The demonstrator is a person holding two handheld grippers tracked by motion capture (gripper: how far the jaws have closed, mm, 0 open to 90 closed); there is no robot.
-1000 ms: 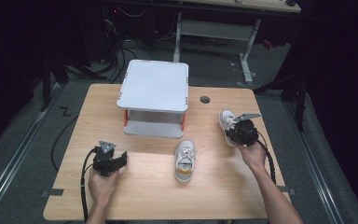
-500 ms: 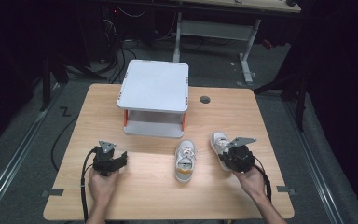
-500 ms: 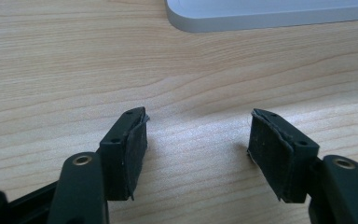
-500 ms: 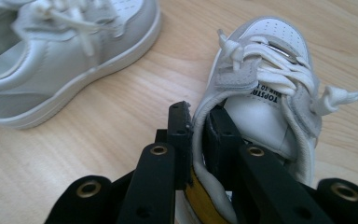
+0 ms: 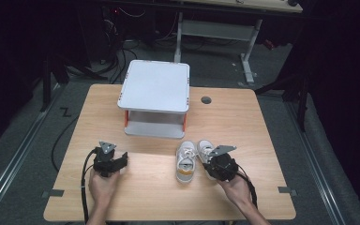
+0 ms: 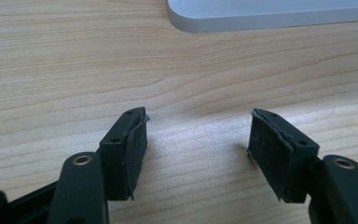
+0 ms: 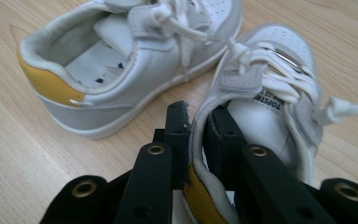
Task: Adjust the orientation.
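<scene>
The held shoe [image 7: 265,88] stands on the table [image 5: 262,122] just right of its mate, the second shoe [image 5: 186,161], near the table's front edge, its heel collar pinched between the right gripper [image 7: 196,122] jaws, one outside, one inside. The left gripper [image 6: 198,140], well apart to the left, rests on bare wood with jaws spread and nothing between them. The white shelf stand [image 5: 155,97] sits behind the shoes.

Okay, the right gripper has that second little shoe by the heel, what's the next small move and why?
Probably open the right gripper and let go: the held shoe already lies on the table beside the other shoe, toes pointing the same way, and the pair looks matched.
</scene>
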